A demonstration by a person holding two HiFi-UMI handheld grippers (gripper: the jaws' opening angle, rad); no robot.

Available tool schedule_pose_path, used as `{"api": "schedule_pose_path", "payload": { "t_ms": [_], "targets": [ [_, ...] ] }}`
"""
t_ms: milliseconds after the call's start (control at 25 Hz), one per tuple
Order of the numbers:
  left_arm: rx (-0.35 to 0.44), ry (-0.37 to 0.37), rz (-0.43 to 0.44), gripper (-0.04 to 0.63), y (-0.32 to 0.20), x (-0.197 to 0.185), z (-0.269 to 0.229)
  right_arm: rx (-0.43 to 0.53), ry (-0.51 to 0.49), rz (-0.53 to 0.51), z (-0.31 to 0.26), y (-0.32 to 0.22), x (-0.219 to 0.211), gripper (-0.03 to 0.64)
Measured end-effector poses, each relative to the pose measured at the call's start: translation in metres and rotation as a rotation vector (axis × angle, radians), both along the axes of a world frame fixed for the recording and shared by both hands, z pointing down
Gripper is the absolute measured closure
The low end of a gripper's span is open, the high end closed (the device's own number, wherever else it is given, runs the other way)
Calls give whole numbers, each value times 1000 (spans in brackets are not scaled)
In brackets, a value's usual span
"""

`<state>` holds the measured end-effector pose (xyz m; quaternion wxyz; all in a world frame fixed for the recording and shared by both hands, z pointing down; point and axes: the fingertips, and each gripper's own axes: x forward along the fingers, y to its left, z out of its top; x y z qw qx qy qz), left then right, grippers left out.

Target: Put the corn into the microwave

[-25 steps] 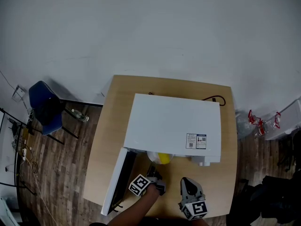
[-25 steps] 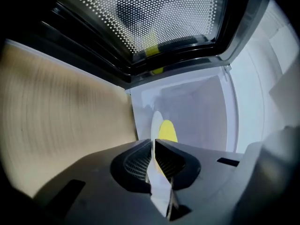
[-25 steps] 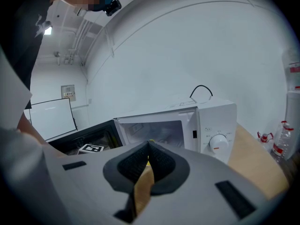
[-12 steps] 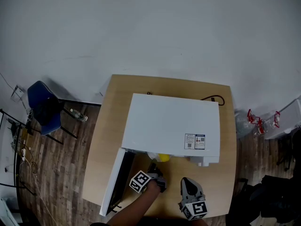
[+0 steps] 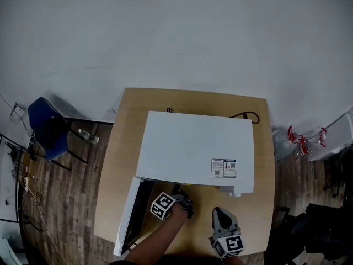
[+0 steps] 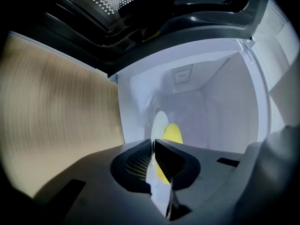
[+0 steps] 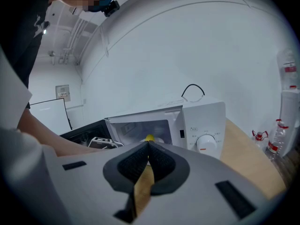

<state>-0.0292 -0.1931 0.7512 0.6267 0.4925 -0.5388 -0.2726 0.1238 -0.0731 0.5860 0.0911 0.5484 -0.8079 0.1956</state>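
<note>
Corn [image 6: 172, 134] on plate [image 6: 160, 123], just inside open microwave [image 5: 193, 145].
Held level by rim in clenched left gripper [image 6: 153, 146], ready to slide deeper; right gripper [image 7: 148, 146] pinched shut on nothing, parked outside to leave room.

Both the left gripper [image 6: 153, 143] and right gripper [image 7: 148, 145] are moulded in grey with black ribbed pads [image 7: 161, 162]; black-and-white marker cubes [image 5: 162, 205] are fitted.

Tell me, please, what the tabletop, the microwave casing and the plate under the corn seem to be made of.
Tabletop: probably wood or wood-look laminate, matt; pale tan with faint grain. Microwave casing: likely painted sheet metal, smooth satin white, flat and evenly coloured. Plate under the corn: white and smooth, ceramic or plastic; can't tell which.
</note>
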Motion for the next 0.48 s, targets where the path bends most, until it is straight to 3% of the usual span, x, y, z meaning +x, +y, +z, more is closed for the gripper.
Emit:
{"api": "schedule_pose_path", "payload": {
  "t_ms": [280, 480],
  "targets": [
    [14, -7, 9, 565, -3, 1, 0, -9, 4, -7, 4, -3, 1, 557],
    [8, -75, 95, 565, 10, 1, -5, -6, 11, 2, 4, -3, 4, 557]
  ]
}}
